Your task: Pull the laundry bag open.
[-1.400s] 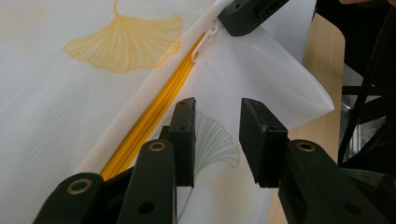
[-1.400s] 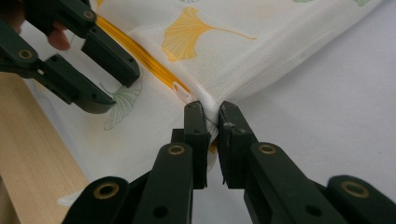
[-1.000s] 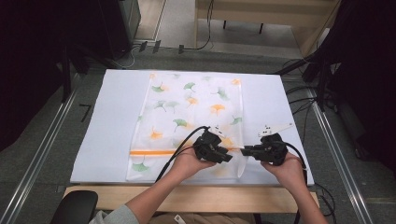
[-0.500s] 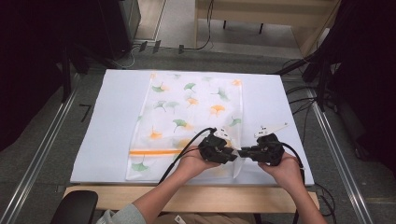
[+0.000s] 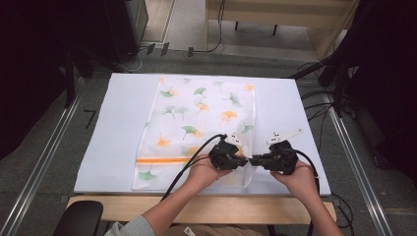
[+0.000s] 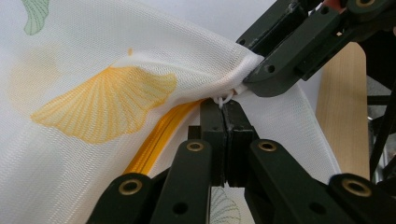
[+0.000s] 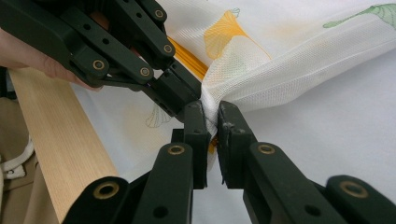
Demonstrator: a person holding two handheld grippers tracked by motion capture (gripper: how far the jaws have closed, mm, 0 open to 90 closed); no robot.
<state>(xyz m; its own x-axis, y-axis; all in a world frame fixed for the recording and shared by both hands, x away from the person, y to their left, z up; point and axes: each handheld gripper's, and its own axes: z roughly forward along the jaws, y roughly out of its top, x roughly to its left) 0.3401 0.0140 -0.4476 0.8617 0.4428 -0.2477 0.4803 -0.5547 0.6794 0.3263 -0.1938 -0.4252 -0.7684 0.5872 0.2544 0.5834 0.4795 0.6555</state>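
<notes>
From above, your two tongs meet at the near right corner of the mesh laundry bag on the counter. Your left tongs have just closed onto the zipper pull. Your right tongs pinch the bag's corner.

the mesh laundry bag lies on the worktop; both hand-held grippers meet at its near right corner.
</notes>
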